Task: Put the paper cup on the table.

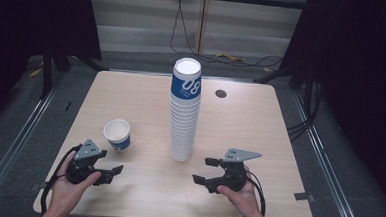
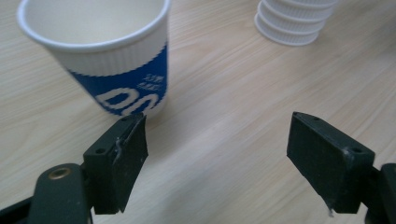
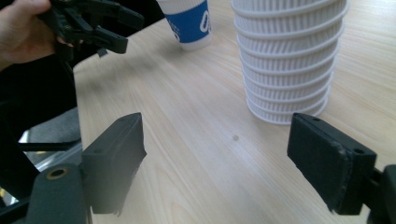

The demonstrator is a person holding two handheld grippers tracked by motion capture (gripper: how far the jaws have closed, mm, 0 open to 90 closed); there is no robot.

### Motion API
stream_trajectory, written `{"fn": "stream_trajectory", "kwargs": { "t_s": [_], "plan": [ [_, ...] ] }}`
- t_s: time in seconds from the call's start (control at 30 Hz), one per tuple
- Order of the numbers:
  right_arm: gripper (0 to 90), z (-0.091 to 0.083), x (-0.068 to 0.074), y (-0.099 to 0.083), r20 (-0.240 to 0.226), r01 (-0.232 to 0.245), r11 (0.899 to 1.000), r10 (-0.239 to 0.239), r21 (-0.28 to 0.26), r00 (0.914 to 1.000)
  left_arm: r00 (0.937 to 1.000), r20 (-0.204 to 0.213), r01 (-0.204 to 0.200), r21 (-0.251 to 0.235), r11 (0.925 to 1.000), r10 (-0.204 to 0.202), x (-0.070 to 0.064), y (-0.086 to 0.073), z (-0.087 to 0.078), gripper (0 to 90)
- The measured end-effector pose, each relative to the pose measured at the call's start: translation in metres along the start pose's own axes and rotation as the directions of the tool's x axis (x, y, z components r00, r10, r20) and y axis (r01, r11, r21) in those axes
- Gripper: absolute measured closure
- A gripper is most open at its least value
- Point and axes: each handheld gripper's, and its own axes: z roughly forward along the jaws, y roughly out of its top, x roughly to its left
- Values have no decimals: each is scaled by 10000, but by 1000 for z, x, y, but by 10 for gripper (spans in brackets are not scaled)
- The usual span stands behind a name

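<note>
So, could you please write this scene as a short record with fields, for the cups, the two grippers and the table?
single cup: single cup, upright and empty, white with a blue band, left of the stack and apart from it
cup stack: cup stack, tall, standing at the table's middle
left gripper: left gripper, open, holds nothing, just near the single cup
right gripper: right gripper, open, holds nothing, near the foot of the stack
table: table, light wood, with a round dark hole at the far side
</note>
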Motion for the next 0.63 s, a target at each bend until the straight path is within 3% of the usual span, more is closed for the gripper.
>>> {"fn": "stream_trajectory", "kwargs": {
  "t_s": [0.13, 0.3, 0.37, 0.4, 0.43, 0.53, 0.63],
  "plan": [
    [202, 0, -1, -4, 161, -49, 10000, 48, 73, 9999, 9992, 399, 44, -64, 10000, -42, -15, -4, 9, 201],
    [200, -2, 1, -5, 253, -62, 10000, 61, 32, 9997, 9918, 1161, 579, -364, 9977, -533, -28, 2, 19, 202],
    [198, -4, 3, -6, 324, -99, 9999, 98, 44, 9994, 9920, 1221, 373, -424, 9984, -318, -34, 1, 18, 202],
    [197, -5, 4, -6, 371, -108, 9999, 107, 7, 9993, 9893, 1402, 459, -393, 9982, -400, -36, 0, 18, 202],
    [197, -7, 3, -6, 399, -87, 10000, 89, -38, 9992, 9885, 1460, 481, -501, 9976, -403, -37, 0, 17, 202],
    [190, -12, 2, -5, 704, -154, 9998, 162, -115, 9974, 9939, 1101, 12, -586, 9983, 53, -44, -3, 16, 202],
    [175, -17, 0, -6, 968, -195, 9995, 216, -228, 9951, 9899, 1402, 287, -562, 9980, -206, -43, -7, 17, 201]
  ]
}}
